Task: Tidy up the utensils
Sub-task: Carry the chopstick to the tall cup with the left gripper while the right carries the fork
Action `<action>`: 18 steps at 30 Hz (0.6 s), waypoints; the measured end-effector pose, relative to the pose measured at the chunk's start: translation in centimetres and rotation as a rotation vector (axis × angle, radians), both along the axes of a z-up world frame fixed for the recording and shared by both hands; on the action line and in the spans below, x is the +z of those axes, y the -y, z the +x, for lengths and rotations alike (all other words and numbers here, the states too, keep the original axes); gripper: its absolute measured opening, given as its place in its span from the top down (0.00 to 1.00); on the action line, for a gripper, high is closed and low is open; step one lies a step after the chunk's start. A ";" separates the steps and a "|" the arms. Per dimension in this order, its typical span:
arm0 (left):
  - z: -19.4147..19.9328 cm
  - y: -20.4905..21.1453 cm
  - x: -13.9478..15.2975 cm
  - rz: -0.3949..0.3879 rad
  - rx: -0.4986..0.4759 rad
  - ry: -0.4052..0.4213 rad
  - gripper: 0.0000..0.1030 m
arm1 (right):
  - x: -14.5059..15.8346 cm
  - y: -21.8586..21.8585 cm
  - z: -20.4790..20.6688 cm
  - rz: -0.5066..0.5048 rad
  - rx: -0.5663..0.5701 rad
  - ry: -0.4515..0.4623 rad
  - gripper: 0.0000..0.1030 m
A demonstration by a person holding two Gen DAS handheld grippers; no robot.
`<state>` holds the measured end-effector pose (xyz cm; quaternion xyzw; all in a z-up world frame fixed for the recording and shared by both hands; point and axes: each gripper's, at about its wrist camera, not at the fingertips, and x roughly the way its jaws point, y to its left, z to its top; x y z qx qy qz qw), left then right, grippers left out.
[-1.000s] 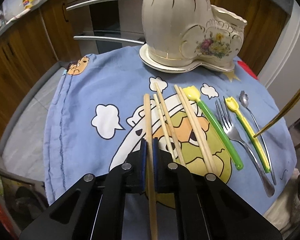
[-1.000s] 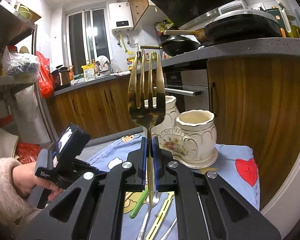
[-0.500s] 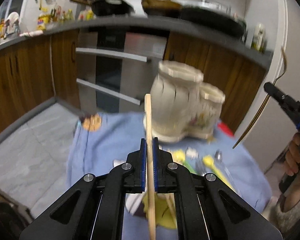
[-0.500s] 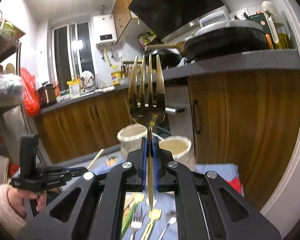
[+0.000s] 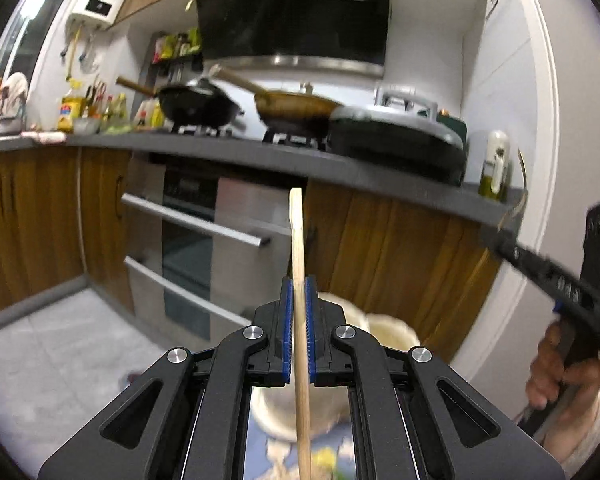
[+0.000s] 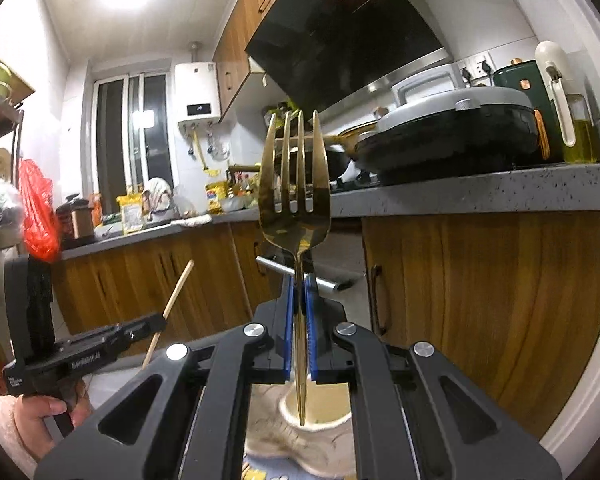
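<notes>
My left gripper (image 5: 299,300) is shut on a wooden chopstick (image 5: 298,248), held upright over the cream ceramic holder (image 5: 384,330) below it. My right gripper (image 6: 299,300) is shut on a gold fork (image 6: 294,184), tines up, with its handle end hanging just above the open mouth of the cream holder (image 6: 328,404). The left gripper with its chopstick (image 6: 176,300) shows at the left of the right wrist view. The right gripper and fork tip (image 5: 520,184) show at the right of the left wrist view.
A wooden kitchen cabinet (image 6: 480,300) with a grey counter (image 5: 380,176) stands close behind the holder. An oven with steel handles (image 5: 192,224) is to the left. Pans (image 5: 196,108) sit on the stove. The blue cloth (image 6: 260,468) lies under the holder.
Both grippers have risen and tilted up from the cloth. The chopstick was lifted off the cloth. The fork's handle end now hangs over the holder's mouth.
</notes>
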<state>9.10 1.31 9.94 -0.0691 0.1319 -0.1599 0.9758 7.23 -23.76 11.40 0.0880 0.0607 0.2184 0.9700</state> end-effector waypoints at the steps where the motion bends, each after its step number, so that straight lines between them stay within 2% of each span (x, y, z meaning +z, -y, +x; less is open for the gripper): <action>1: 0.7 0.3 0.5 -0.009 -0.002 0.010 0.94 | 0.0 0.1 0.2 0.008 -0.003 -0.001 0.94; 7: 4.3 2.6 2.9 -0.012 0.038 0.141 0.94 | -1.5 1.0 2.2 0.039 -0.041 -0.027 0.94; 11: 6.5 4.0 2.5 0.013 0.086 0.183 0.94 | -3.2 0.9 3.4 0.046 -0.038 -0.084 0.94; 15: 8.0 4.6 0.8 0.044 0.113 0.163 0.94 | -4.3 0.5 4.3 0.028 -0.018 -0.122 0.94; 18: 7.6 4.2 -0.4 0.055 0.119 0.139 0.94 | -5.0 0.4 4.9 0.018 -0.005 -0.160 0.94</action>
